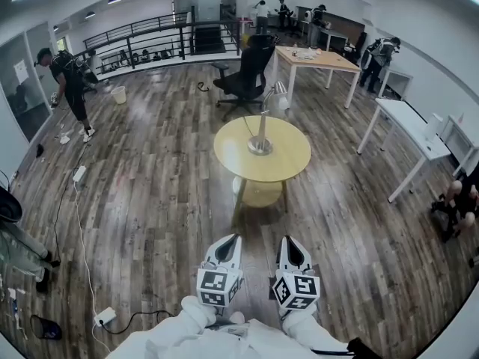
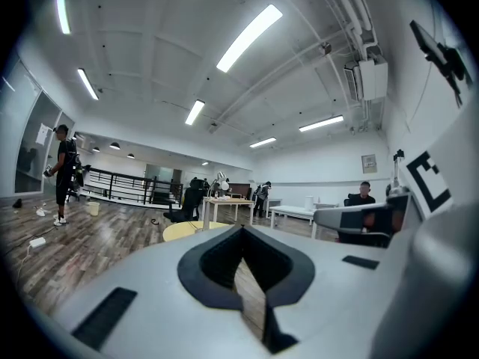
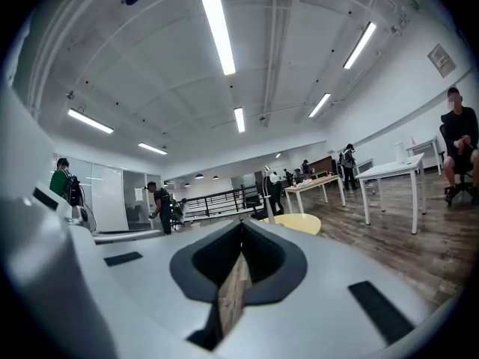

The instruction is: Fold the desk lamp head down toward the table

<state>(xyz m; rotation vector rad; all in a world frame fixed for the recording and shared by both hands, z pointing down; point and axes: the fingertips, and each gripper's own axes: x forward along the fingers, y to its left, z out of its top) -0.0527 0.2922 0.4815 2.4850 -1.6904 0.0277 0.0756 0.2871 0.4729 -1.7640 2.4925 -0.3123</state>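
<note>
A silver desk lamp stands upright on a round yellow table in the middle of the room; its head is raised at the far side. Both grippers are low in the head view, side by side, well short of the table. My left gripper is shut with nothing in it, and so is my right gripper. The left gripper view looks over the shut left gripper to the table and lamp far ahead. The right gripper view shows the shut right gripper, the table and the lamp.
A black office chair and a wooden desk stand behind the round table. White desks line the right side. A person walks at the far left. A power strip with cable lies on the floor at lower left.
</note>
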